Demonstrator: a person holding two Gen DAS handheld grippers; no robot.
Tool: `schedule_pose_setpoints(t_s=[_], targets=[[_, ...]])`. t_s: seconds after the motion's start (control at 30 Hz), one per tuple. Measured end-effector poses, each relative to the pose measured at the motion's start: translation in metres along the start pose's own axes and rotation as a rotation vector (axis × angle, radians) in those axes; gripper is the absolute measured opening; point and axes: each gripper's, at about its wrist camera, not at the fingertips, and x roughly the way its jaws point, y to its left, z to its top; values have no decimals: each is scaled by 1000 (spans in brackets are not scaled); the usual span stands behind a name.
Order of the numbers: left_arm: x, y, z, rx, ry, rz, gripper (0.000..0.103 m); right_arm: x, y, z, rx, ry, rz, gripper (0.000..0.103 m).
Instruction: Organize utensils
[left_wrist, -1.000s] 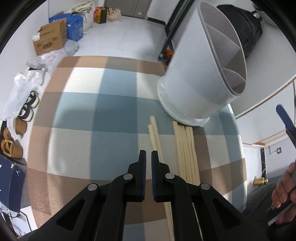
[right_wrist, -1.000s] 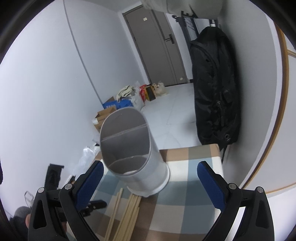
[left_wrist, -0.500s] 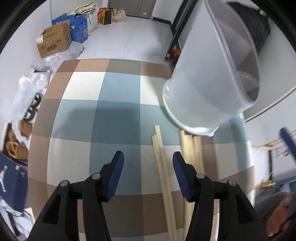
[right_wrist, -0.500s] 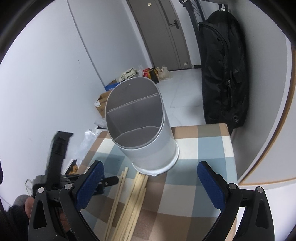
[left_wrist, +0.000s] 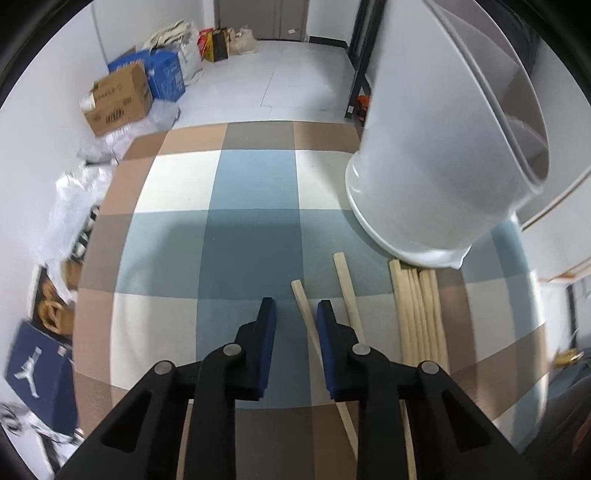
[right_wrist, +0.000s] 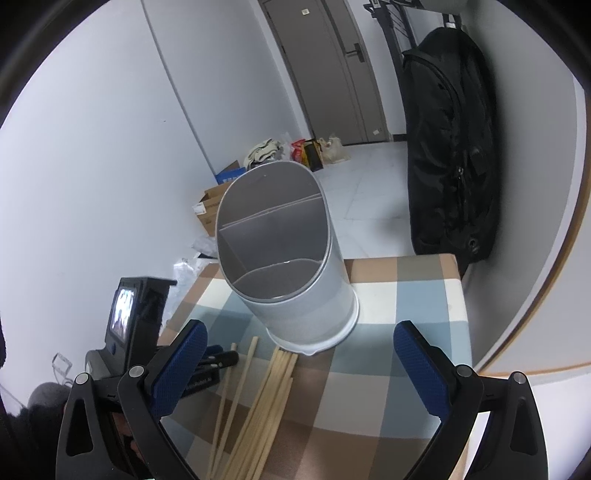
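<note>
Two chopsticks (left_wrist: 308, 321): loose, left of the bundle (left_wrist: 419, 314)
Left gripper (left_wrist: 294, 314): narrowly parted, straddling one
Right gripper (right_wrist: 301, 363): wide, empty
Next: likely pinch, carry to holder (right_wrist: 291, 258)

chopsticks (left_wrist: 419, 314) cut off below (claw-hidden), holder (left_wrist: 443, 155) top cropped

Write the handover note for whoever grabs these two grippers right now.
Left gripper: open, empty, low over the checked tablecloth, with the leftmost loose chopstick running between its fingers.
Right gripper: wide open, empty, held back from the holder.
Things: white divided holder stands upright on the table; no chopsticks show in the compartments in view. One more loose chopstick lies to the right of the first, and a bundle of chopsticks lies flat with its ends at the holder's base.
Done: nothing in the holder yet.
Left: probably close on the loose stick, drop it in, then repeat for the rest.
</note>
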Motion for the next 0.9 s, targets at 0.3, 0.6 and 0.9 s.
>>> schedule_pose_setpoints(t_s=[0.3,0.6,0.9], targets=[[5,-1,5,2,-7,30,9,6,1,-2,-7,29,5,102],[-15,11,5,-70,-70,-6,1,27,-10,-18,60,167,15,86],[-40,38,3,-147,-135,-90,1,46,13,-34,20,258,53,60]])
